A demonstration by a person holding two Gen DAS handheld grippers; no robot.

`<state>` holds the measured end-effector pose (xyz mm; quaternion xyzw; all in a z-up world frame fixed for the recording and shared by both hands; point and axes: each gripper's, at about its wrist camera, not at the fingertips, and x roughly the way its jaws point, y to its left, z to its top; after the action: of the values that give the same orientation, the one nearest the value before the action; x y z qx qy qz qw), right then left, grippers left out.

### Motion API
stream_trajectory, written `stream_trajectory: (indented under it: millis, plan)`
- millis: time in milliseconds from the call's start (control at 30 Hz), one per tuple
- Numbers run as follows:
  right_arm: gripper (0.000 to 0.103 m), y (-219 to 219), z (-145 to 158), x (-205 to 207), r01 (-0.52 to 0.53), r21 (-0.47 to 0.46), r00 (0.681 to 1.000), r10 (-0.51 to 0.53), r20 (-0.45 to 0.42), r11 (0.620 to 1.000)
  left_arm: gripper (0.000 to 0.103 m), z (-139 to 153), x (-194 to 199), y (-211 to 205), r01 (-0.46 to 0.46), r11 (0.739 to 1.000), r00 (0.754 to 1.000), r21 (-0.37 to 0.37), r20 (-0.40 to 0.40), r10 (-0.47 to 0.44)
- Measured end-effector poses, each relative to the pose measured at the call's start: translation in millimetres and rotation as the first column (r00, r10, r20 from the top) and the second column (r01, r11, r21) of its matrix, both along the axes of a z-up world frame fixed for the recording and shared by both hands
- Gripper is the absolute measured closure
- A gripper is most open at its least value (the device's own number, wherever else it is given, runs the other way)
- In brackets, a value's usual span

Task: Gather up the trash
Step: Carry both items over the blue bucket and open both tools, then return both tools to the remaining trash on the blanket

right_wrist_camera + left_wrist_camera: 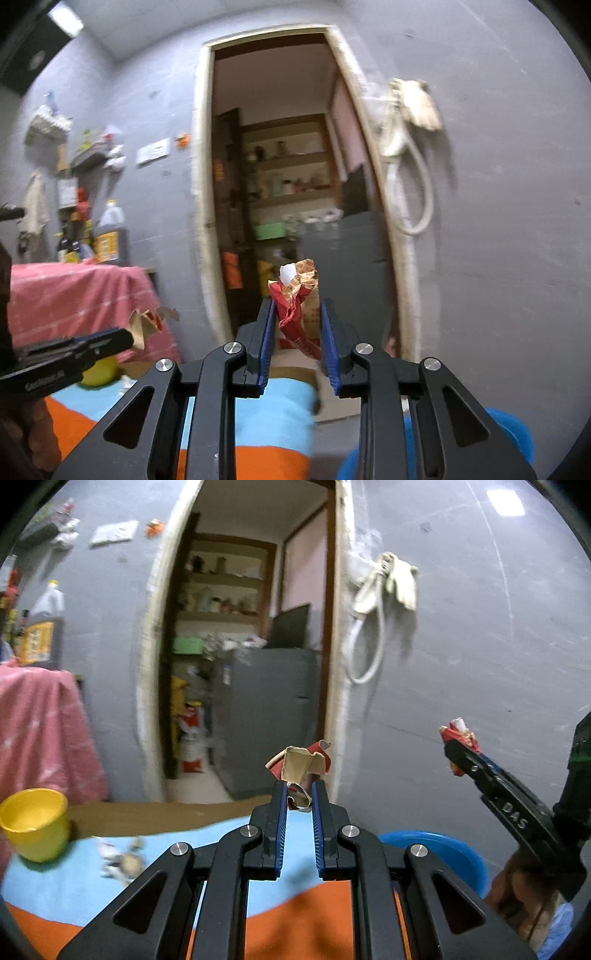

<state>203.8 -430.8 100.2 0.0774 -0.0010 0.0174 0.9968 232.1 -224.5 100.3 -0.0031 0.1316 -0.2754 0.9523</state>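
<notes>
Between the pads of the left gripper (pixel 299 792): a crumpled scrap of brown card and red wrapper (pixel 300 766) is pinched; most of it stands up past the fingertips; long axis roughly in line with the fingers

Left gripper state: nearly closed; clamped on the card scrap; nothing else is touched

Between the pads of the right gripper (pixel 297 314): a crumpled red-and-tan wrapper (pixel 295 295) is held; long axis upright, from below the tips to well above them; a white bit shows at its top

Right gripper state: almost fully closed on the wrapper; its left pad is seen against the paper; contact at the right pad cannot be told

Relation of the 2 grippers: side by side and apart; each is seen at the edge of the other's view, trash at its tip

Below and to the right of both grippers: a blue tub (pixel 443 853) is seen low down, nearer the right gripper; judged the likely drop place, though its contents cannot be seen

Below and to the left of the left gripper: small blurred scraps (pixel 120 860) lie on the blue and orange cloth (pixel 66 886), near a yellow cup (pixel 35 823); judged to be trash not yet collected; the left hand is nearer

Step judged: both pieces carried in the air; release over the tub is not yet done
</notes>
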Motion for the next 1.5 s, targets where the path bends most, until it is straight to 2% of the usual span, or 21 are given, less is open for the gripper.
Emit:
stream_trajectory:
  millis: [233,367,533,667,800,900,1033,1200,1500]
  plan:
    - [0.079,-56.9,-10.8,-1.8,0.156,0.111,0.984,-0.144,-0.104,0.982,0.093,-6.3,13.6,-63.3,0.126,0.992,0.987,0.009,-0.101,-0.125]
    - [0.079,-84.2,-22.5,1.0,0.225,0.157,0.962,-0.194,-0.191,0.962,0.093,-17.3,26.6,-92.2,0.192,0.981,0.964,0.016,-0.190,-0.186]
    - [0.079,-109.1,-40.3,9.3,0.275,0.202,0.927,-0.203,-0.317,0.940,0.093,-36.7,46.1,-117.7,0.232,0.973,0.921,-0.004,-0.322,-0.220]
    - [0.079,-120.9,-54.7,16.5,0.288,0.237,0.899,-0.176,-0.401,0.928,0.093,-53.4,58.3,-133.1,0.272,0.962,0.872,0.004,-0.424,-0.244]
    - [0.077,-125.2,-62.3,19.2,0.292,0.255,0.882,-0.156,-0.446,0.922,0.092,-69.4,66.7,-140.6,0.279,0.960,0.833,0.015,-0.501,-0.234]
    - [0.071,-124.6,-65.2,20.4,0.299,0.256,0.872,-0.154,-0.465,0.919,0.091,-78.7,67.6,-143.5,0.277,0.961,0.816,0.013,-0.531,-0.228]
    - [0.069,-126.7,-66.4,24.5,0.303,0.264,0.866,-0.149,-0.478,0.916,0.089,-82.5,66.3,-146.3,0.278,0.960,0.815,0.037,-0.537,-0.216]
    - [0.067,-129.5,-67.2,23.5,0.312,0.273,0.864,-0.152,-0.480,0.910,0.075,-85.4,63.1,-146.4,0.269,0.963,0.818,0.023,-0.533,-0.216]
    - [0.061,-129.0,-66.2,24.8,0.318,0.271,0.865,-0.162,-0.475,0.909,0.068,-73.7,62.4,-132.7,0.233,0.972,0.838,0.002,-0.508,-0.200]
